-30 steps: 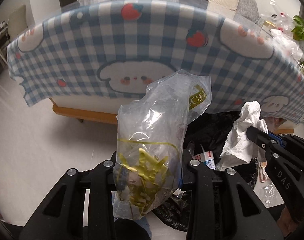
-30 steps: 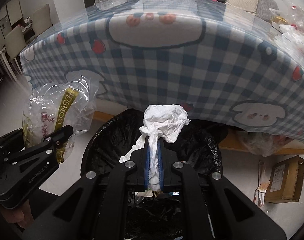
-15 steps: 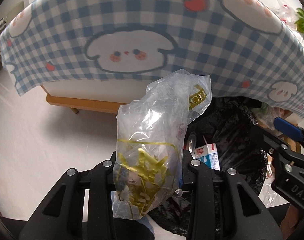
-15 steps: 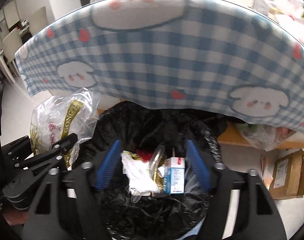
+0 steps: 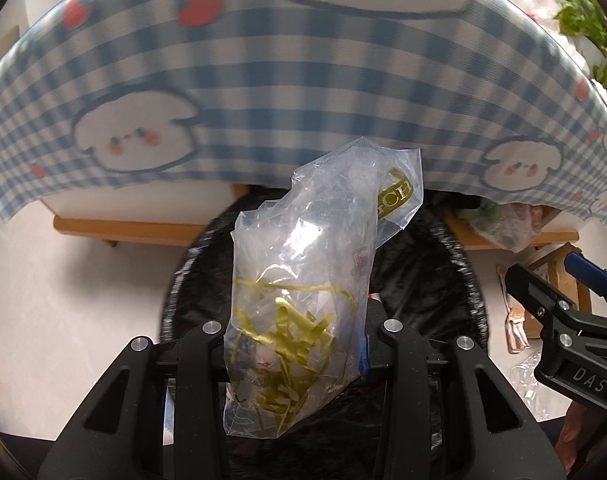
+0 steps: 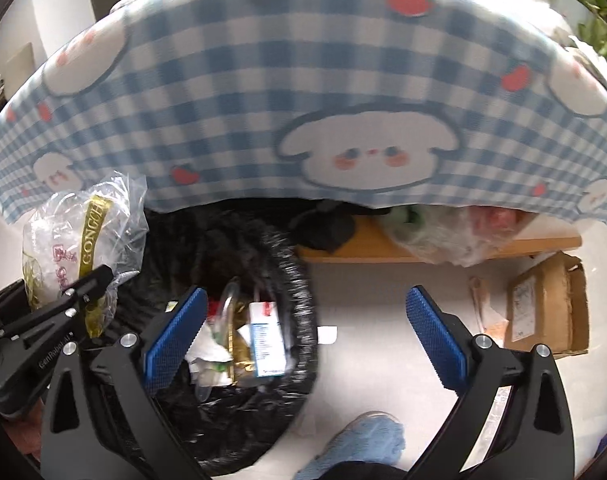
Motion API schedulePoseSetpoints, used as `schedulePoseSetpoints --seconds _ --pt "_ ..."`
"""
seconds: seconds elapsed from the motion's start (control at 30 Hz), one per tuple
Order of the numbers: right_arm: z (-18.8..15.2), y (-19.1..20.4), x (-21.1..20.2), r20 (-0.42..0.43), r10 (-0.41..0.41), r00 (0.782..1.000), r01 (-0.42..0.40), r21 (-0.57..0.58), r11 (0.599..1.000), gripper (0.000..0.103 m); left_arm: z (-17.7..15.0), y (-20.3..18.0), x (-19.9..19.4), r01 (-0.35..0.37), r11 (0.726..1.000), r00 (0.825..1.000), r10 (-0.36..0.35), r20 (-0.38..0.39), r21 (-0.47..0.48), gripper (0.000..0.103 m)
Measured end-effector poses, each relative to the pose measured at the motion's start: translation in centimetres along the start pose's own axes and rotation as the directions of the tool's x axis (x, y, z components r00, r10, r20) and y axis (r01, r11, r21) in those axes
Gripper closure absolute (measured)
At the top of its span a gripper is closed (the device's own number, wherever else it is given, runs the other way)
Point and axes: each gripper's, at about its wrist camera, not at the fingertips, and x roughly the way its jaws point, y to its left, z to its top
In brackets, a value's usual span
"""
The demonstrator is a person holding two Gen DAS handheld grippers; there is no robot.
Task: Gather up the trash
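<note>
- Above the round bin lined with a black plastic bag [image 5: 443, 240], the left gripper [image 5: 295, 344] is clamped on a crumpled clear plastic bag with yellow strips inside [image 5: 303, 280]; the bag stands up between the two black fingers and leans to the right.
- Beside the bin, in the right wrist view, the right gripper [image 6: 303, 320] has its jaws opening, the blue pads [image 6: 175, 336] far apart, and nothing is between them.
- Inside the bin [image 6: 299, 280] lie a small white and blue carton [image 6: 267, 340], some crumpled white paper [image 6: 207, 356] and other small trash that I cannot tell clearly.
- Behind the bin, a blue and white checked tablecloth with white puppy faces and strawberries [image 6: 263, 92] hangs down over the table edge.
- Right of the bin, on the pale floor, an open brown cardboard box [image 6: 543, 304] stands under a wooden board.
- Near the bin, at the bottom of the right wrist view, a light blue shoe [image 6: 367, 436] of the person shows.
</note>
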Motion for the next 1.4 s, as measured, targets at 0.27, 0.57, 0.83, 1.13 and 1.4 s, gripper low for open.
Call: schedulePoseSetpoints --seconds 0.27,0.57,0.83,1.13,1.4 --pt "0.2 -2.5 -0.7 0.009 -0.034 0.999 0.034 0.029 0.999 0.008 0.3 -2.6 0.2 0.021 0.999 1.0 -0.022 0.006 0.049 0.053" --pt "0.4 -1.8 -1.4 0.019 -0.035 0.999 0.035 0.016 0.999 0.008 0.8 -1.1 -1.7 0.023 0.998 0.999 -0.025 0.039 0.052 0.021" --pt "1.7 0.0 -3.8 0.027 -0.021 0.999 0.021 0.028 0.999 0.008 1.8 1.8 -5.7 -0.005 0.998 0.997 0.0 0.079 0.062 0.006" --pt "4.5 2.2 -10.5 0.098 -0.019 0.995 0.016 0.028 0.999 0.008 4.7 4.9 -12.4 -0.031 0.999 0.99 0.025 0.139 0.044 0.006" --pt "5.6 3.3 -16.2 0.172 -0.005 0.985 0.001 0.027 1.0 0.008 5.4 6.5 -17.5 -0.026 1.0 0.984 0.025 0.176 0.005 0.006"
